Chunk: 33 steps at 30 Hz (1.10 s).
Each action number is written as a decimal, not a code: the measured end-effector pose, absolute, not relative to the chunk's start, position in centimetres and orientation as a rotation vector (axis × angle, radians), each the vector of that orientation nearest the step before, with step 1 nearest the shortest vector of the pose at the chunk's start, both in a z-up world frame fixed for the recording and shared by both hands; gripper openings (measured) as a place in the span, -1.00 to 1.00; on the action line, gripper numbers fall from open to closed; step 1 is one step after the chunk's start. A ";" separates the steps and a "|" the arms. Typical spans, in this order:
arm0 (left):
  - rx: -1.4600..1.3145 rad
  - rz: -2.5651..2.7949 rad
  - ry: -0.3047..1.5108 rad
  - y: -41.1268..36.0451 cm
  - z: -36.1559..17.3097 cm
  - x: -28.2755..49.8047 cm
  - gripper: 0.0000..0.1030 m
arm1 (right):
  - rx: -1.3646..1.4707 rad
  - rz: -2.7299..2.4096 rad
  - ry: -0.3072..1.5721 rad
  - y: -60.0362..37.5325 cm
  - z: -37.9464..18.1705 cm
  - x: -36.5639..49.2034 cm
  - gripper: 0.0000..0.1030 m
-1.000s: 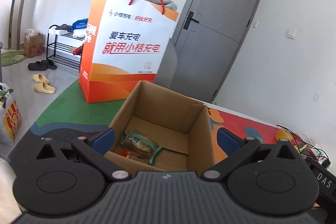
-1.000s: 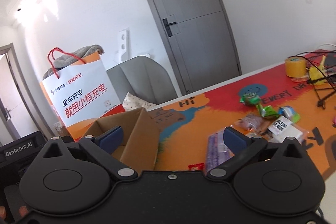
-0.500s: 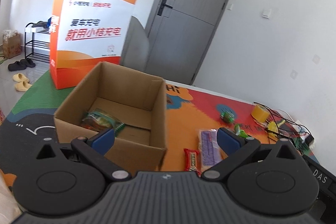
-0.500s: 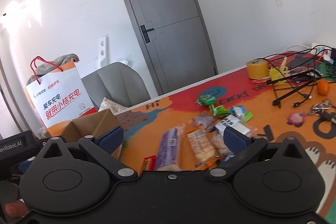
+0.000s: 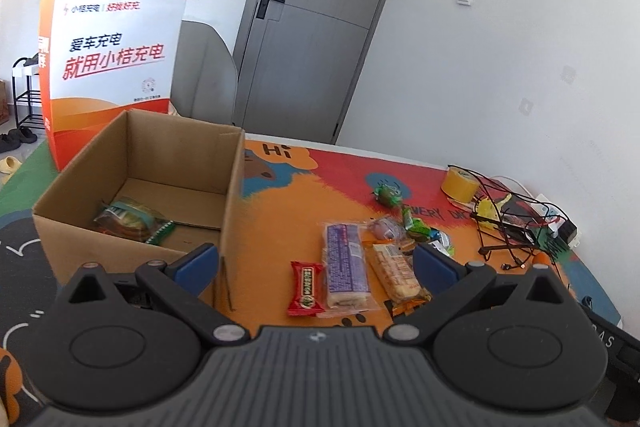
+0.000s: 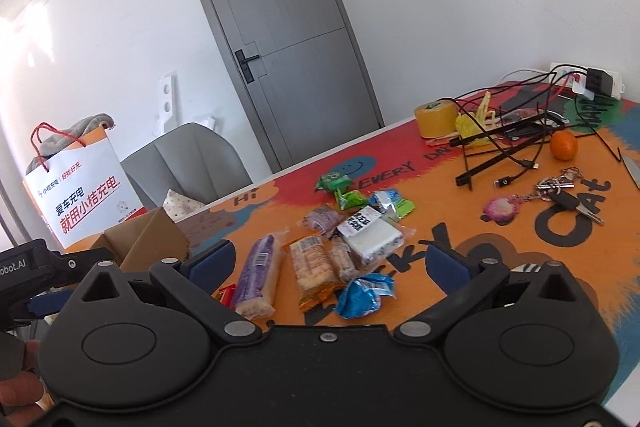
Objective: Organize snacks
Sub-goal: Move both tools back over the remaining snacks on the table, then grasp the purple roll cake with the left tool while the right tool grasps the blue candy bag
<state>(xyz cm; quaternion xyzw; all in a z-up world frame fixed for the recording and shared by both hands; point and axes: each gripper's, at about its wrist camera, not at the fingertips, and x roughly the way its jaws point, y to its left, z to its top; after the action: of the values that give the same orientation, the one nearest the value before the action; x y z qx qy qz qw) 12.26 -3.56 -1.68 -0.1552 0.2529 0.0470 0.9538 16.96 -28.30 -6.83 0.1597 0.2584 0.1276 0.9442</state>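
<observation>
Swinging from open brown cardboard box [image 5: 136, 183] toward loose wrapped snacks [image 6: 320, 259] on orange mat; left gripper [image 5: 316, 259] and right gripper [image 6: 328, 263] gaping wide, empty; risking slippery wrappers sliding or doubling up

The left gripper [image 5: 316, 261] is held above the table mat, its two blue-padded fingers [image 5: 198, 263] spread wide with nothing between them. The right gripper [image 6: 330, 263] is likewise raised over the mat, jaws wide apart and empty, blue pads [image 6: 446, 263] facing each other. In the right wrist view, the left gripper's body shows at the left edge, and fingertips of the person's hand [image 6: 18, 393] show at the lower left corner.
</observation>
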 end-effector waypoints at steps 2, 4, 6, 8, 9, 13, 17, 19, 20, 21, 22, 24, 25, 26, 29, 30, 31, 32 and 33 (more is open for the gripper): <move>-0.306 0.081 0.513 -4.3 -1.8 12.6 0.99 | 0.332 0.252 0.527 -29.0 -7.1 16.9 1.00; -0.295 0.076 0.511 -4.9 -1.9 12.9 0.99 | 0.332 0.251 0.531 -29.5 -7.4 17.0 1.00; -0.288 0.063 0.518 -5.4 -2.1 13.3 0.98 | 0.331 0.245 0.540 -30.0 -7.7 17.1 1.00; -0.289 0.059 0.533 -5.7 -2.5 13.7 0.97 | 0.331 0.243 0.543 -30.3 -8.0 17.2 1.00; -0.291 0.058 0.539 -5.8 -2.7 13.9 0.95 | 0.332 0.244 0.543 -30.4 -8.2 17.3 1.00; -0.288 0.067 0.552 -6.2 -3.7 14.7 0.93 | 0.334 0.255 0.556 -30.5 -8.9 17.6 0.99; -0.288 0.070 0.575 -6.3 -4.8 15.7 0.75 | 0.324 0.271 0.577 -30.1 -9.5 18.2 0.94; -0.291 0.072 0.585 -6.3 -5.3 16.3 0.55 | 0.317 0.277 0.586 -29.7 -9.7 18.5 0.90; -0.293 0.072 0.591 -6.3 -5.5 16.6 0.50 | 0.311 0.283 0.589 -29.5 -9.9 18.7 0.89; -0.297 0.070 0.595 -6.3 -5.7 16.9 0.40 | 0.303 0.288 0.593 -29.3 -10.0 18.9 0.85; -0.301 0.066 0.599 -6.4 -5.9 17.3 0.33 | 0.296 0.291 0.598 -29.0 -10.2 19.1 0.80; -0.307 0.062 0.613 -6.4 -6.4 18.0 0.23 | 0.292 0.299 0.612 -28.7 -10.5 19.5 0.70; -0.309 0.061 0.617 -6.4 -6.5 18.3 0.17 | 0.295 0.304 0.624 -28.5 -10.7 19.8 0.63; -0.310 0.064 0.620 -6.5 -6.7 18.6 0.15 | 0.305 0.313 0.639 -28.3 -10.9 20.1 0.61; -0.314 0.064 0.636 -6.6 -7.4 19.5 0.10 | 0.324 0.330 0.665 -28.0 -11.5 20.9 0.58; -0.313 0.065 0.641 -6.6 -7.6 19.8 0.10 | 0.316 0.325 0.665 -27.9 -11.6 21.2 0.58; -0.311 0.067 0.647 -6.7 -7.8 20.0 0.10 | 0.305 0.316 0.668 -27.7 -11.8 21.4 0.58; -0.309 0.067 0.651 -6.7 -7.9 20.2 0.09 | 0.299 0.309 0.676 -27.6 -12.0 21.7 0.58; -0.308 0.064 0.651 -6.8 -8.0 20.4 0.07 | 0.299 0.307 0.684 -27.5 -12.2 22.0 0.57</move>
<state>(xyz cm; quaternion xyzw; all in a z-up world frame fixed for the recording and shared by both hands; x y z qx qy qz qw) 20.38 -6.77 -8.01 -0.1505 0.3184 0.0311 0.9354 22.03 -27.54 -12.19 0.1453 0.3327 0.1493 0.9197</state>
